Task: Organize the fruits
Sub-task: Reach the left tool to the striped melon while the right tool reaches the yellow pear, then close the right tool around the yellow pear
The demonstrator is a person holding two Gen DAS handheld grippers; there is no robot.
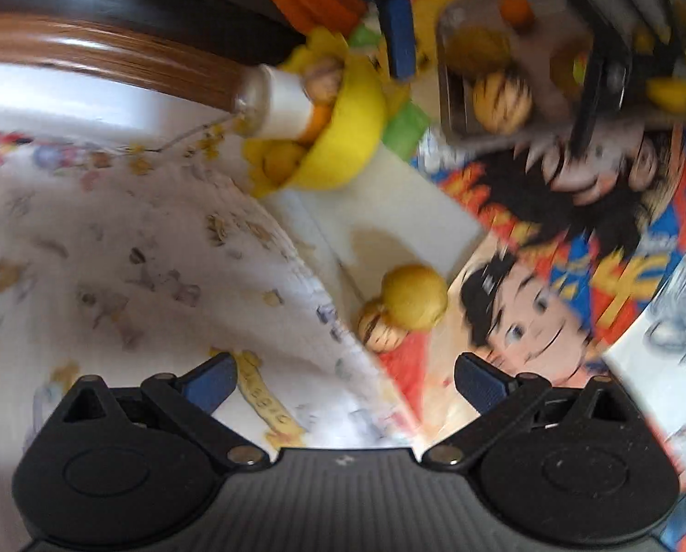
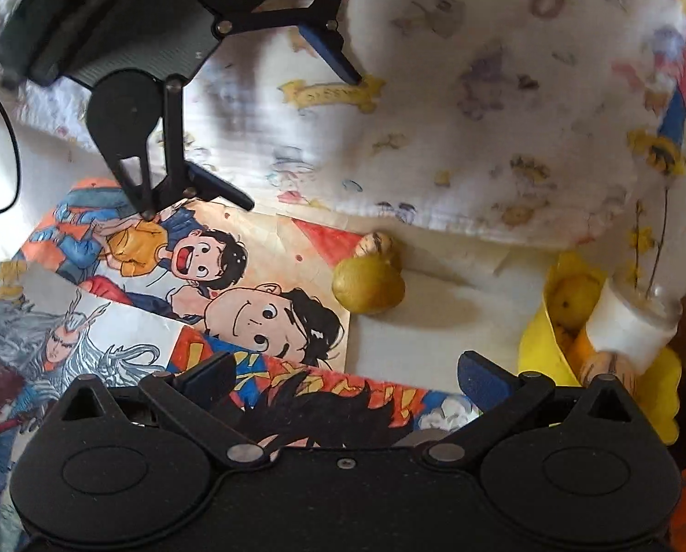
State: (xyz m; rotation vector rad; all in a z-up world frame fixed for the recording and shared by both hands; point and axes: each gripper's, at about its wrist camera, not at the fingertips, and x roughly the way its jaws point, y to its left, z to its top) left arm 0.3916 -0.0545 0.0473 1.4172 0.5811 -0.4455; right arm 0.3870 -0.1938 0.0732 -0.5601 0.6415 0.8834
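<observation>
A yellow lemon (image 1: 414,296) (image 2: 368,285) lies on the table, touching a smaller tan striped fruit (image 1: 379,326) (image 2: 379,244). My left gripper (image 1: 345,384) (image 2: 303,140) is open and empty, a short way in front of the pair. My right gripper (image 2: 345,368) is also open and holds nothing, farther back from the lemon. A yellow bowl (image 1: 356,138) (image 2: 538,336) holds several fruits. At the top right of the left wrist view, a clear container (image 1: 462,106) holds several fruits and is partly hidden by the right gripper's black frame.
A small glass vase with a white band (image 1: 283,101) (image 2: 628,322) and dried stems leans at the bowl. Cartoon posters (image 1: 550,313) (image 2: 260,285) cover the table. A white printed cloth (image 1: 135,253) (image 2: 481,115) rises beside the fruits. A black cable (image 2: 7,138) loops at the left.
</observation>
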